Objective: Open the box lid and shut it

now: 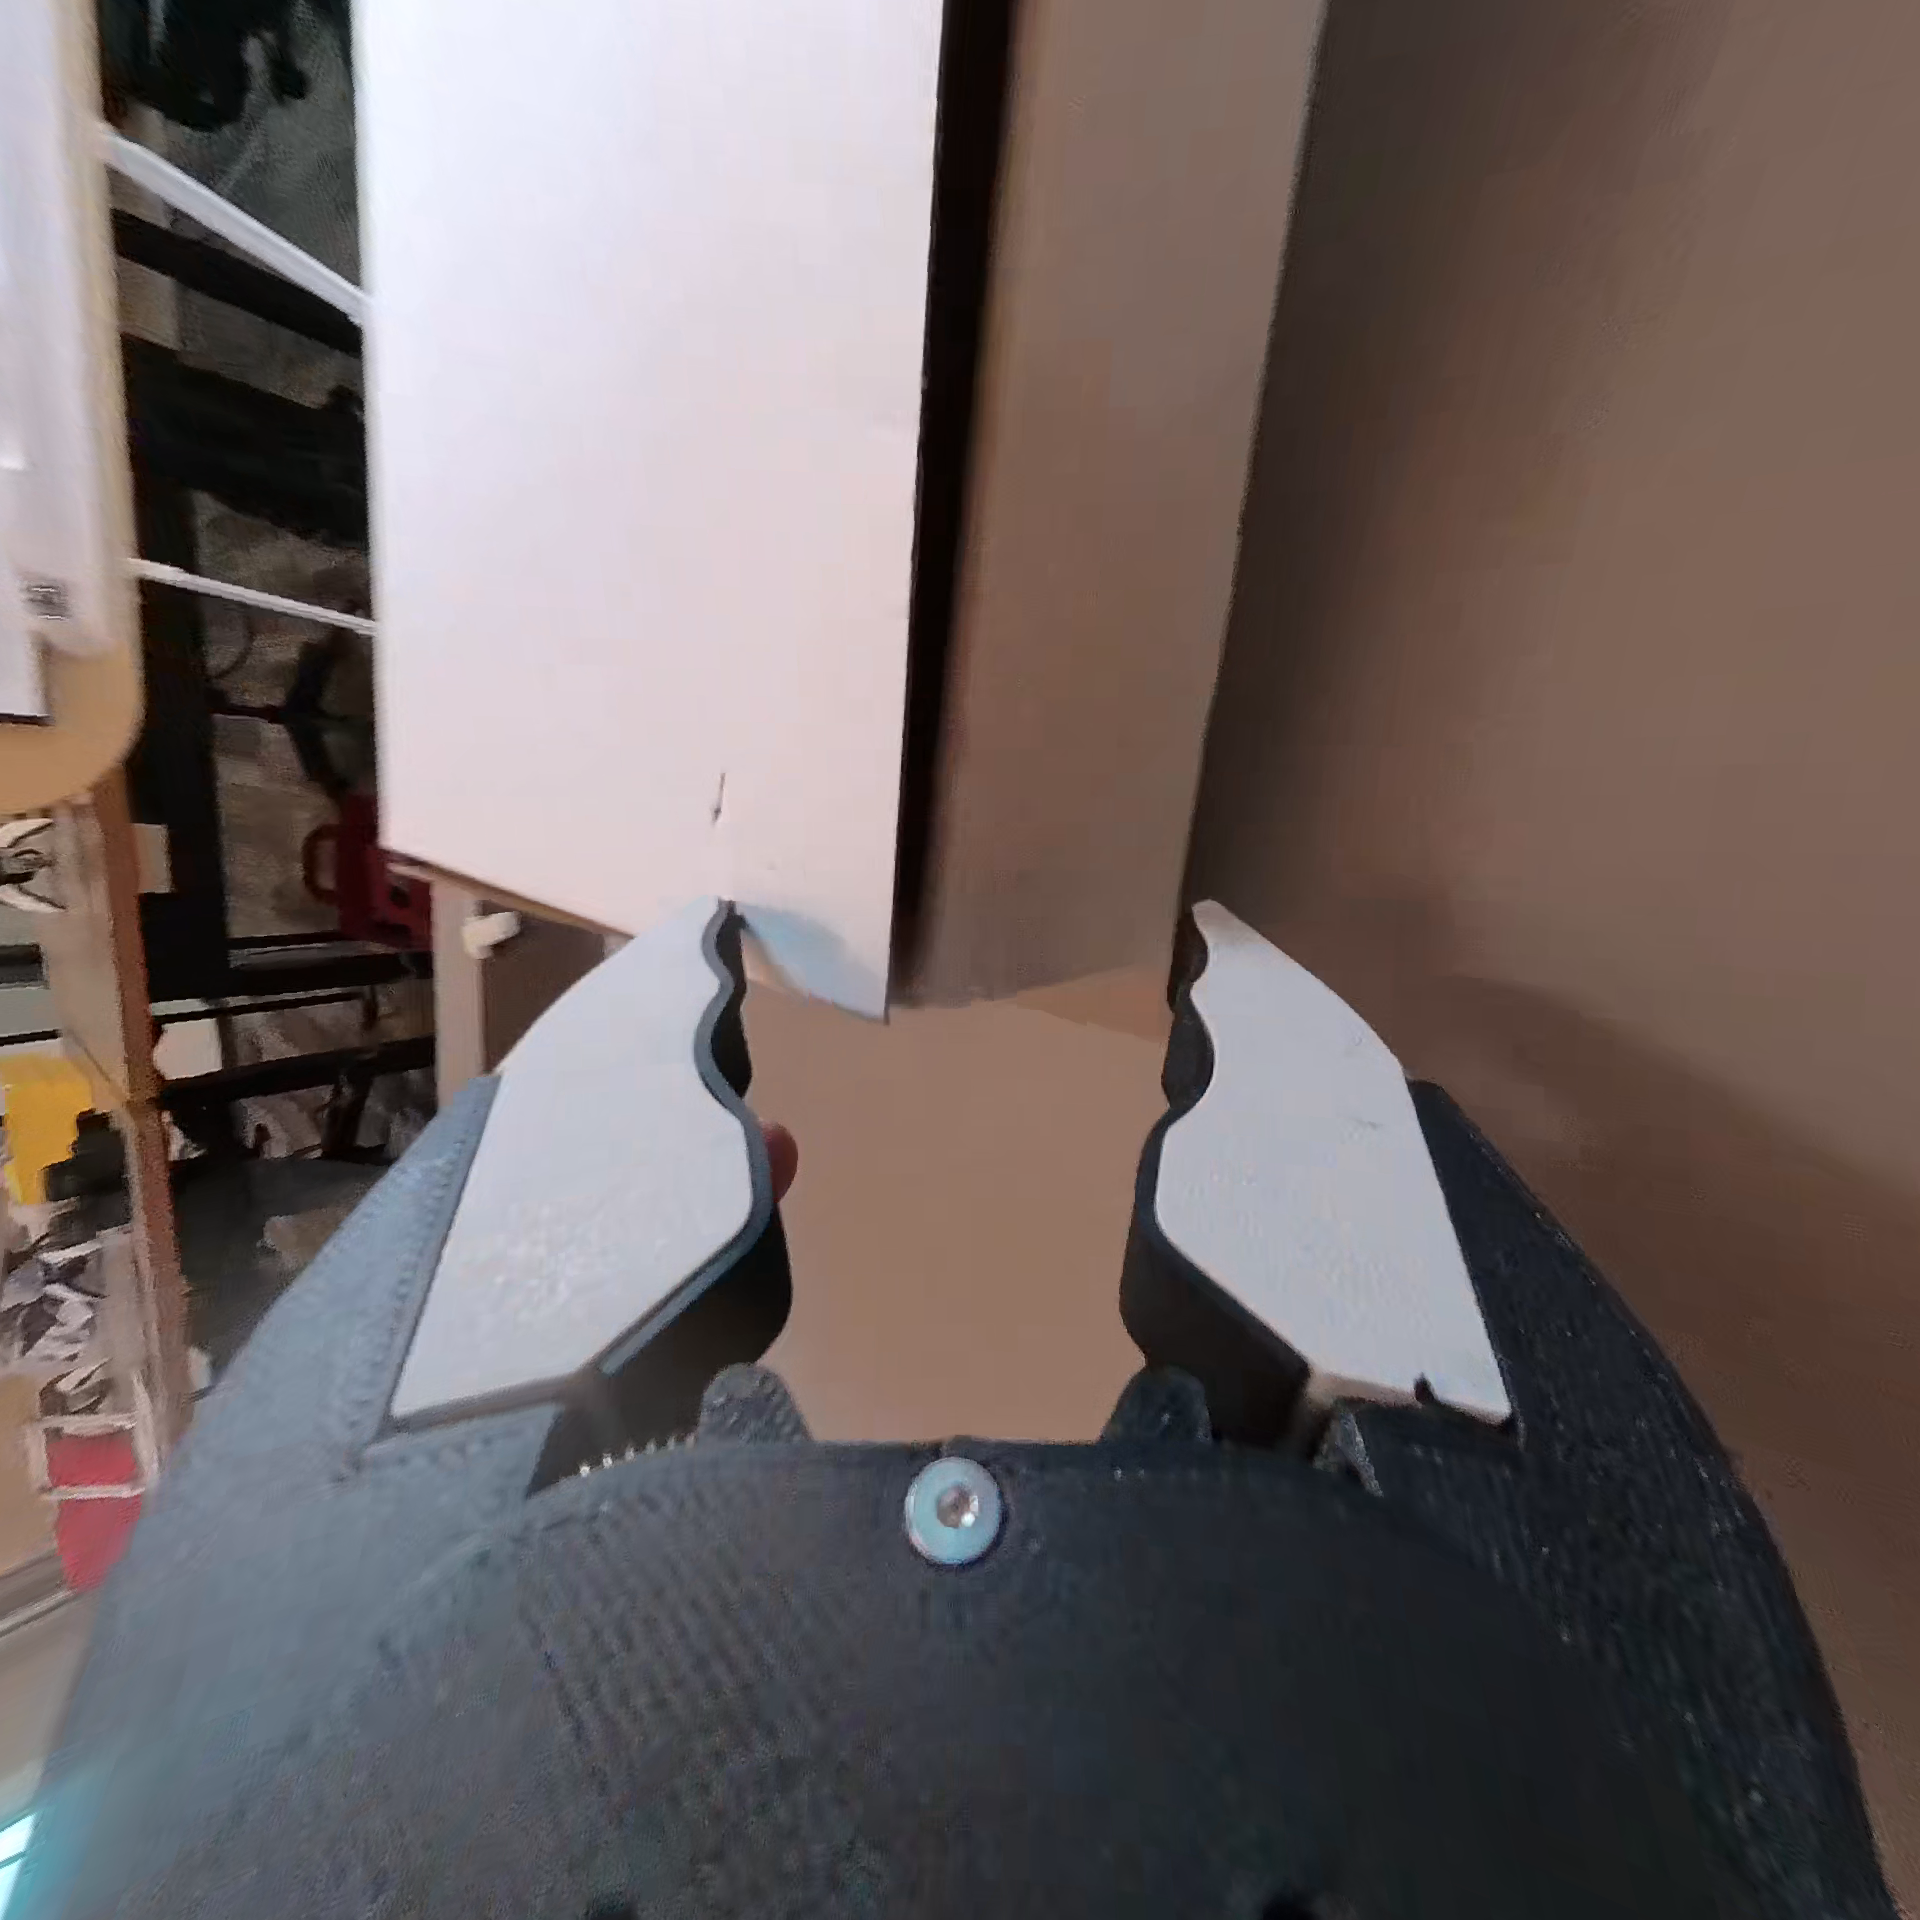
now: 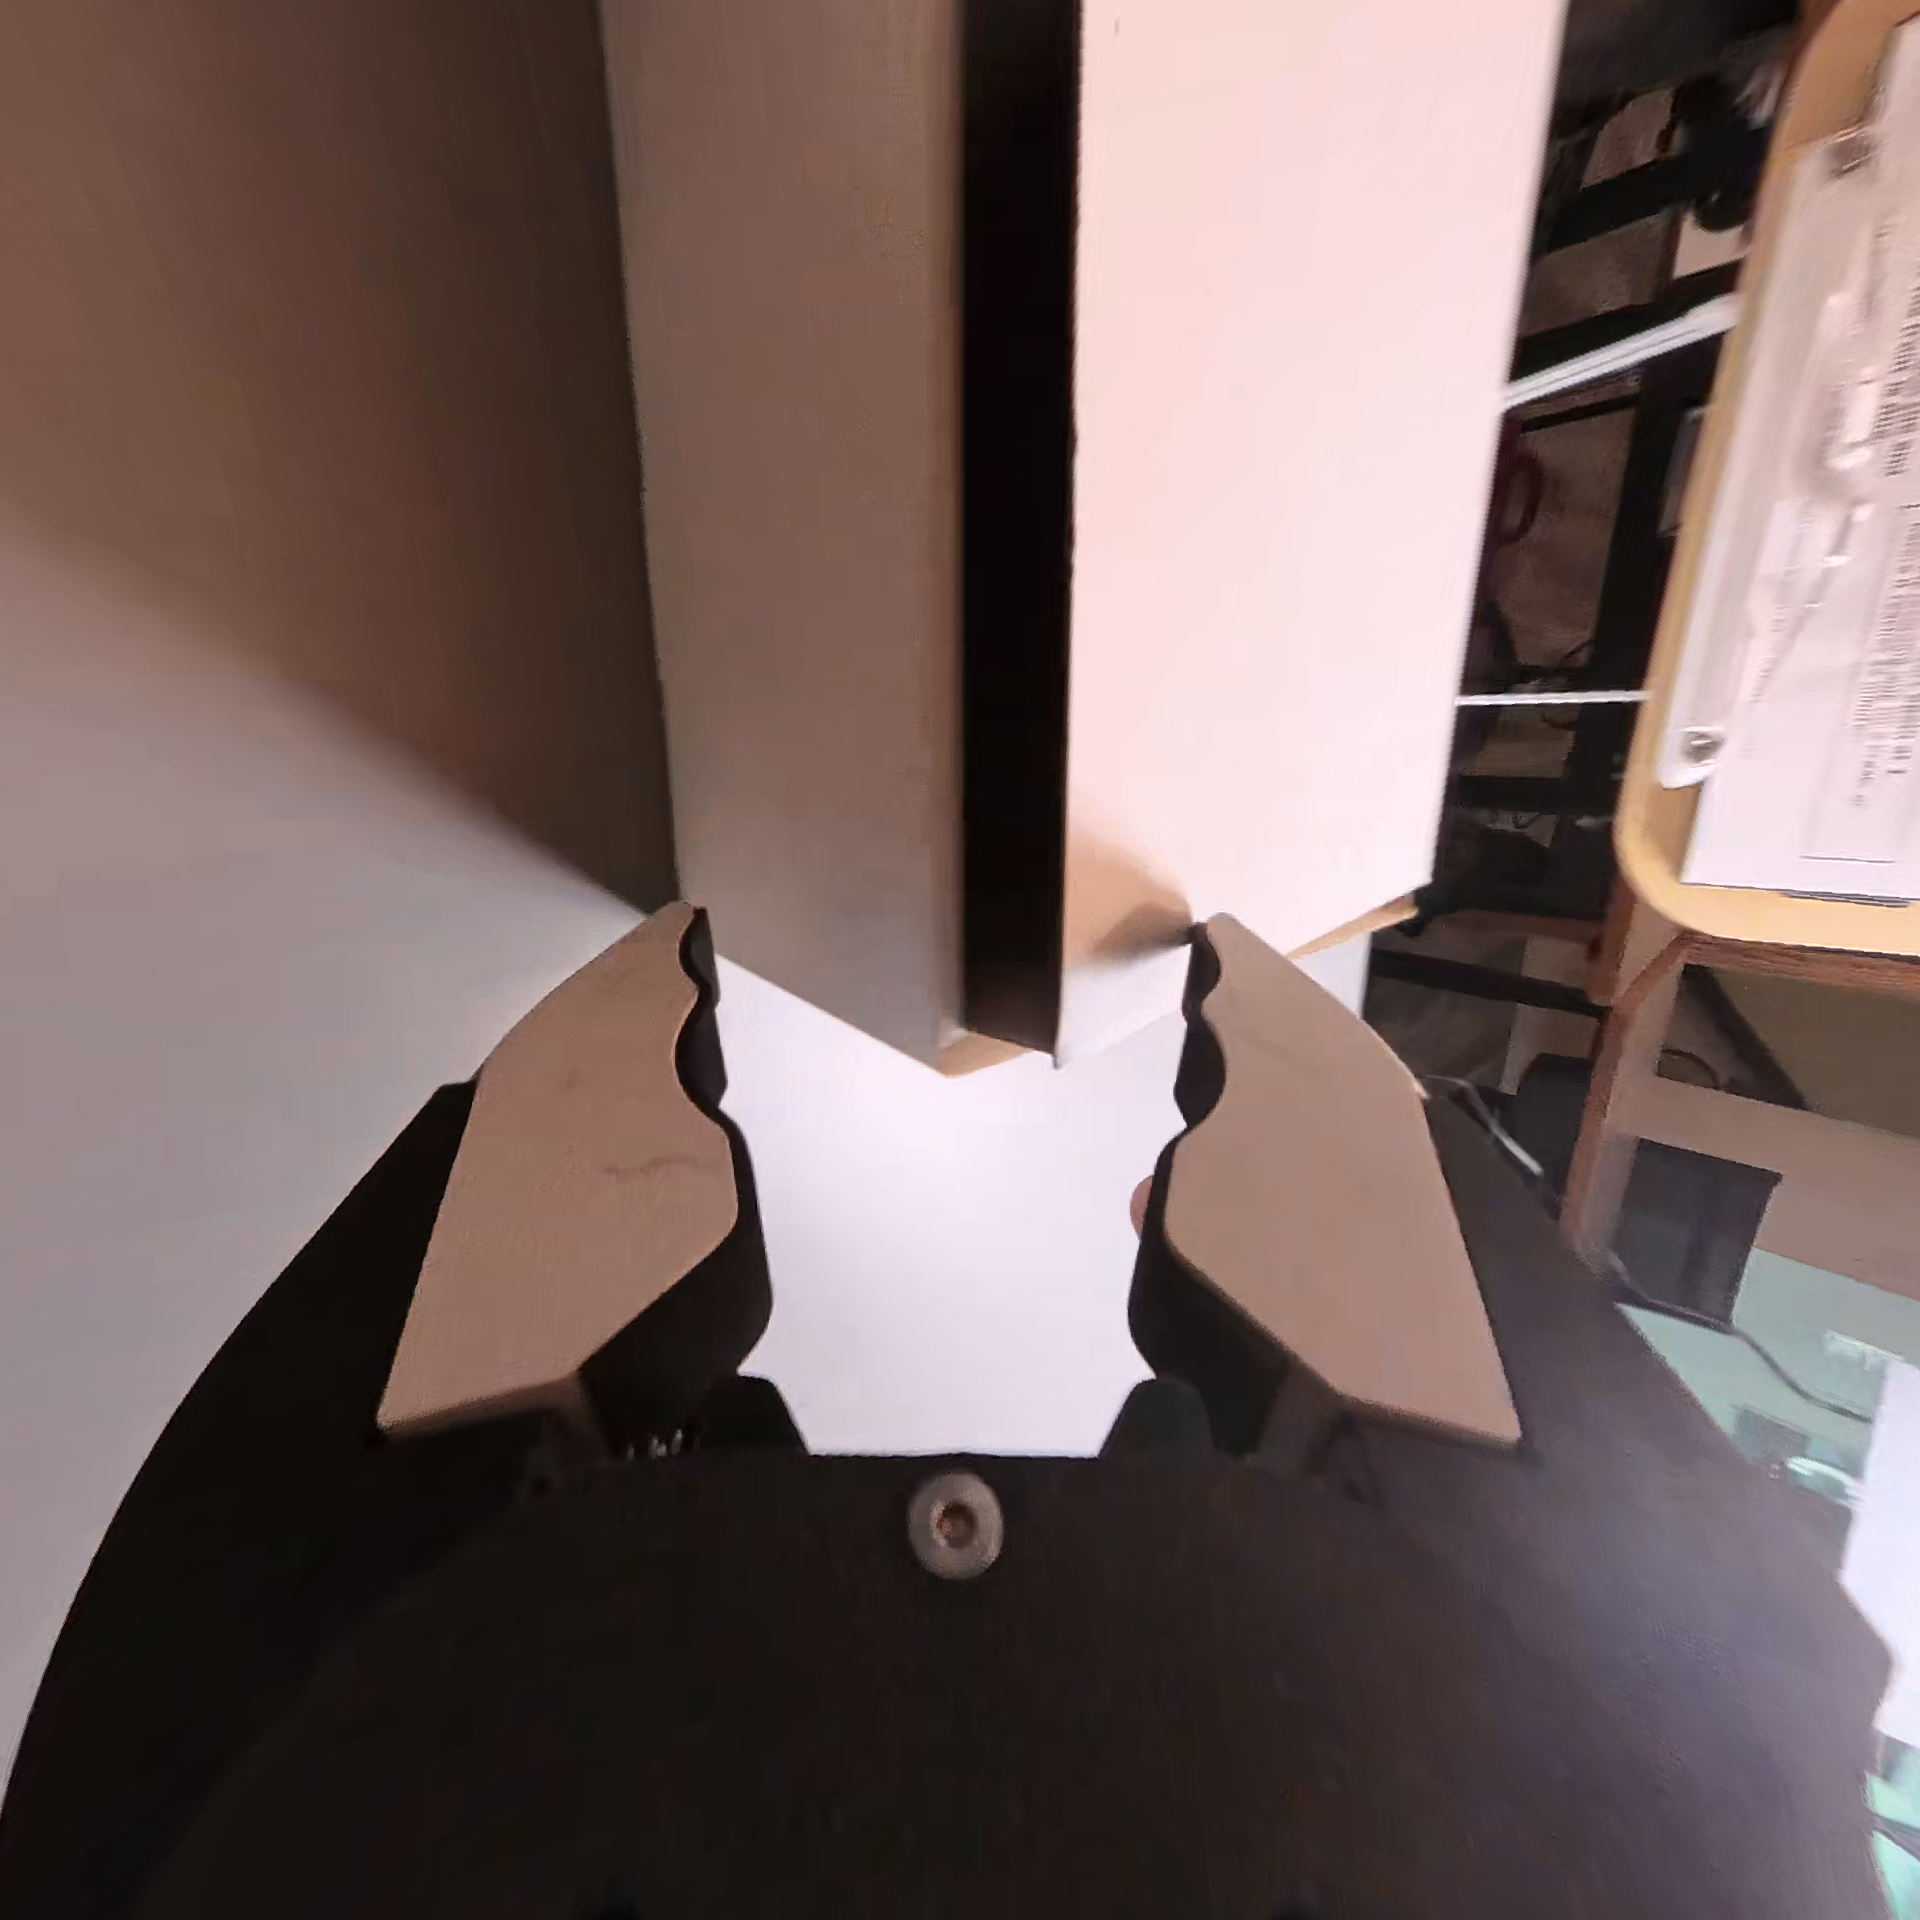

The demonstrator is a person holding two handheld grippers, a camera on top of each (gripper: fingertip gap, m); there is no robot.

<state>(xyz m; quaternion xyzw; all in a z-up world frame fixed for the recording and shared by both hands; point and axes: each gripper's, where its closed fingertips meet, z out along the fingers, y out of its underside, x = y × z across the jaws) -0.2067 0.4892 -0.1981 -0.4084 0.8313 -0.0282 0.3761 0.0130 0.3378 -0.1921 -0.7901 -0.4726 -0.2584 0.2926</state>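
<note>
The white box fills both views, seen from close up. Its white lid panel (image 1: pixel 644 468) (image 2: pixel 1268 468) stands apart from a grey-beige box wall (image 1: pixel 1101 520) (image 2: pixel 800 468), with a dark gap between them. A broad shaded box surface (image 1: pixel 1558 623) (image 2: pixel 260 416) runs beyond the wall. My left gripper (image 1: pixel 961 914) is open. Its left fingertip (image 1: pixel 707 935) touches the lid's dented lower corner. My right gripper (image 2: pixel 951 920) is open. Its right fingertip (image 2: pixel 1216 940) touches the lid's other corner. In each view the corner of wall and lid sits between the fingers.
A wooden table edge with papers (image 2: pixel 1818 520) (image 1: pixel 62 416) lies at the outer side of each view. Dark shelving with white rails (image 1: pixel 239 520) (image 2: pixel 1558 623) stands behind. A red object (image 1: pixel 353 862) sits low at the left. A person's fingertip (image 1: pixel 779 1148) (image 2: pixel 1141 1205) shows beside one finger of each gripper. Tip to tip, the grippers are about 25 centimeters apart.
</note>
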